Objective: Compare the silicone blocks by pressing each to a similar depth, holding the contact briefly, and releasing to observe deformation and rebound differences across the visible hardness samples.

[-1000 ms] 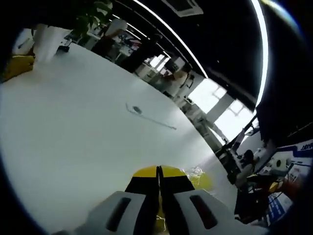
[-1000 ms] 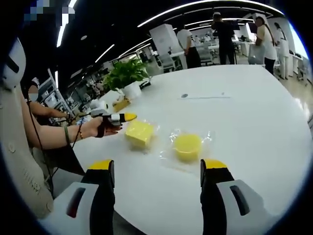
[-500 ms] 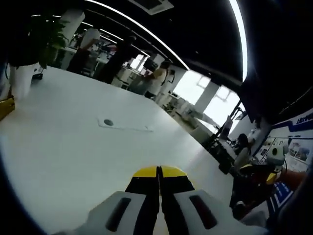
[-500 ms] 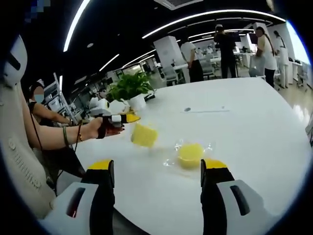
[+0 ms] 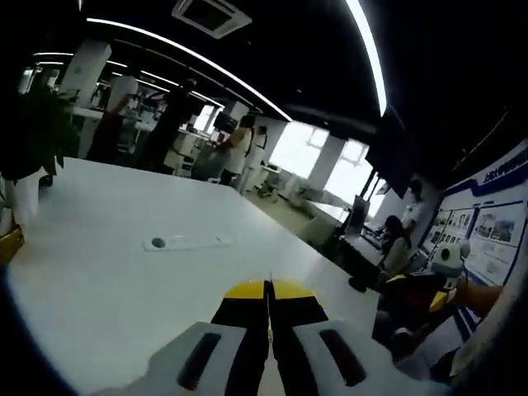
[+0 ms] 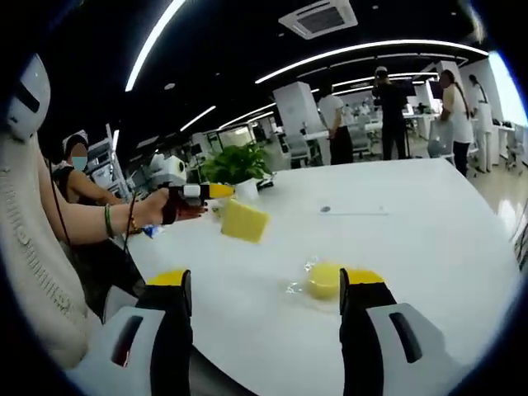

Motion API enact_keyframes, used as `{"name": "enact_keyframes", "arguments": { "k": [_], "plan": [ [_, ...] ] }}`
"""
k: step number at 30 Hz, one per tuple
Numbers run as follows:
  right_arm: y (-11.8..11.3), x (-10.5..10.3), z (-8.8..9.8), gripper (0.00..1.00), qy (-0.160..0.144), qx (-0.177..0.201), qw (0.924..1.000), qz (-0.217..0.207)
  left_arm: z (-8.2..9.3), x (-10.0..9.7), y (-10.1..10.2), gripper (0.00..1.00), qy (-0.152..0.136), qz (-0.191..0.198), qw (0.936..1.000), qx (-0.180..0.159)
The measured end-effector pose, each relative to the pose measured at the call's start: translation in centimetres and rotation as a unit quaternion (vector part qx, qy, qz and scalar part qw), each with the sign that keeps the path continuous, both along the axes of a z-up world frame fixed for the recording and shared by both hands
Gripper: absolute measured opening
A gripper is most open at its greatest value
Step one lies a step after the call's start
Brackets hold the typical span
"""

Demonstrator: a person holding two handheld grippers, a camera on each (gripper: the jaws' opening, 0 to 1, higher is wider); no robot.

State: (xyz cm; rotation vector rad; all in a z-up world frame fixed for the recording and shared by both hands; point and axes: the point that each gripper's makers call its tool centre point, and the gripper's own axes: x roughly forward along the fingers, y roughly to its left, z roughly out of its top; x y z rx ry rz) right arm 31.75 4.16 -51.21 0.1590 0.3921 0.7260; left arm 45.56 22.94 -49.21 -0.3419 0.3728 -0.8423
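Right gripper view: left tool [image 6: 216, 191] pinches a square yellow block [image 6: 244, 221] aloft, right tool [image 6: 266, 285] spread

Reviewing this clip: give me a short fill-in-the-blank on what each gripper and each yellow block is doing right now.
1. The left gripper holds the square yellow block ____ the white table.
2. The round yellow block lies in its clear ____.
3. The right gripper has its fingers ____.
4. In the left gripper view, the left gripper's fingers are ____.

Missing words: above; wrapper; open; shut
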Motion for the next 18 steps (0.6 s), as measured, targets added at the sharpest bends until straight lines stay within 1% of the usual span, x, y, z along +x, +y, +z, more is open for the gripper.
{"name": "enact_keyframes", "arguments": {
  "k": [1,2,4,5,6,7,10,11,13,15,16,18],
  "plan": [
    [0.1,0.0,0.3,0.68,-0.004,-0.001,1.0,0.004,0.3,-0.3,-0.1,0.0,-0.002,-0.006,1.0,0.001],
    [0.2,0.0,0.6,0.68,-0.009,-0.005,0.9999,0.01,1.0,-0.6,-0.1,0.0,-0.011,-0.009,0.9999,0.006],
    [0.7,0.1,1.4,0.68,-0.024,-0.016,0.9992,0.026,1.9,-1.5,-0.5,0.0,-0.017,-0.028,0.9994,0.011],
    [1.0,0.3,1.9,0.68,-0.032,-0.02,0.9986,0.038,2.0,-1.6,-0.5,0.0,-0.02,-0.03,0.9993,0.012],
    [1.2,0.5,2.3,0.69,-0.037,-0.024,0.998,0.046,2.6,-2.3,-0.8,0.0,-0.026,-0.047,0.9985,0.015],
    [1.7,0.8,3.0,0.69,-0.048,-0.028,0.9966,0.061,3.0,-2.7,-1.1,0.0,-0.031,-0.054,0.998,0.016],
    [2.9,1.8,4.3,0.7,-0.063,-0.041,0.9934,0.087,4.0,-3.8,-1.8,0.0,-0.042,-0.073,0.9962,0.02],
    [3.5,2.2,4.9,0.7,-0.075,-0.044,0.9912,0.1,4.3,-4.2,-2.1,0.0,-0.046,-0.081,0.9955,0.021],
    [4.3,2.8,5.8,0.7,-0.085,-0.043,0.989,0.114,4.9,-4.7,-2.7,0.0,-0.055,-0.09,0.9941,0.024],
    [5.1,3.4,6.3,0.7,-0.093,-0.051,0.9863,0.127,5.4,-5.2,-3.3,0.0,-0.062,-0.102,0.9925,0.025],
    [5.7,3.7,6.6,0.71,-0.1,-0.056,0.9837,0.139,5.5,-5.4,-3.5,0.0,-0.063,-0.11,0.9916,0.025],
    [6.6,4.2,6.7,0.71,-0.101,-0.069,0.9801,0.157,5.9,-5.7,-3.9,0.0,-0.067,-0.121,0.9902,0.022]
  ]
}}
